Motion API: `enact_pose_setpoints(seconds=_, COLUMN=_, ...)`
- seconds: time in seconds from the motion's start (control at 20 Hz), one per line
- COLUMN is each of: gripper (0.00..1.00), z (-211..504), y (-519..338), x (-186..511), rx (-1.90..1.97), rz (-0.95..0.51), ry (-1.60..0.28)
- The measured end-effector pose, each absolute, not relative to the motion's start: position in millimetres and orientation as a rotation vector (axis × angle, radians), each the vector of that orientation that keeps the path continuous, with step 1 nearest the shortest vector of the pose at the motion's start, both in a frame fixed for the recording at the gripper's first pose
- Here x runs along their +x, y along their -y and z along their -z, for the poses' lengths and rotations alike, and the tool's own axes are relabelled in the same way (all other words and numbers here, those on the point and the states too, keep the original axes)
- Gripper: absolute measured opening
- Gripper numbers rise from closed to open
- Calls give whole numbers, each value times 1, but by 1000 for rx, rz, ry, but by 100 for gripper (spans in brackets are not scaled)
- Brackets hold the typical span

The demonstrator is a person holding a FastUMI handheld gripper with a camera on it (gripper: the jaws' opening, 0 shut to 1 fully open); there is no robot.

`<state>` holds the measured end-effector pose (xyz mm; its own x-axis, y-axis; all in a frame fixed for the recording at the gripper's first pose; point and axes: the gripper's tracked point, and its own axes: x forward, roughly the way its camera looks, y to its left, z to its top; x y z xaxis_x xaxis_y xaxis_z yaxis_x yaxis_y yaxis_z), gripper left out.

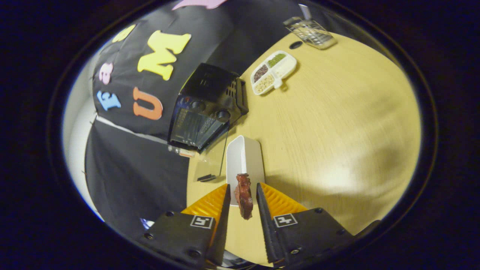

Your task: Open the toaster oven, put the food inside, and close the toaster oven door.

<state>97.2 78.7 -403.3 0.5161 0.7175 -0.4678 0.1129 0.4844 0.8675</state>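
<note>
A dark reddish-brown piece of food point(243, 195) is seen between the two fingers of the gripper point(243, 195), with narrow gaps visible at either side; whether the jaws are pressed against it cannot be told. Just beyond the fingers a white rectangular plastic tray point(253, 157) is set on the pale wooden counter point(337, 131). Further on, beside the tray, the black toaster oven point(206, 108) is found with its glass door point(208, 163) dropped open. Well beyond it, a white divided dish of grains point(273, 72) and a wire rack point(310, 33) are placed on the counter.
</note>
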Motion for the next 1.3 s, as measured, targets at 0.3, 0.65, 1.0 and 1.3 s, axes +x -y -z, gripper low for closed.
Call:
enact_pose_setpoints(seconds=0.3, gripper=18, z=394, y=-77, x=97, rx=979, rz=-443, ry=-984)
enact_pose_setpoints(seconds=0.65, gripper=15, z=332, y=-108, x=99, rx=894, rz=-418, ry=-869)
enact_pose_setpoints(seconds=1.0, gripper=15, z=284, y=-192, x=131, rx=962, rz=-436, ry=-755)
enact_pose_setpoints(seconds=1.3, gripper=15, z=284, y=-270, x=166, rx=1082, rz=-417, ry=-684)
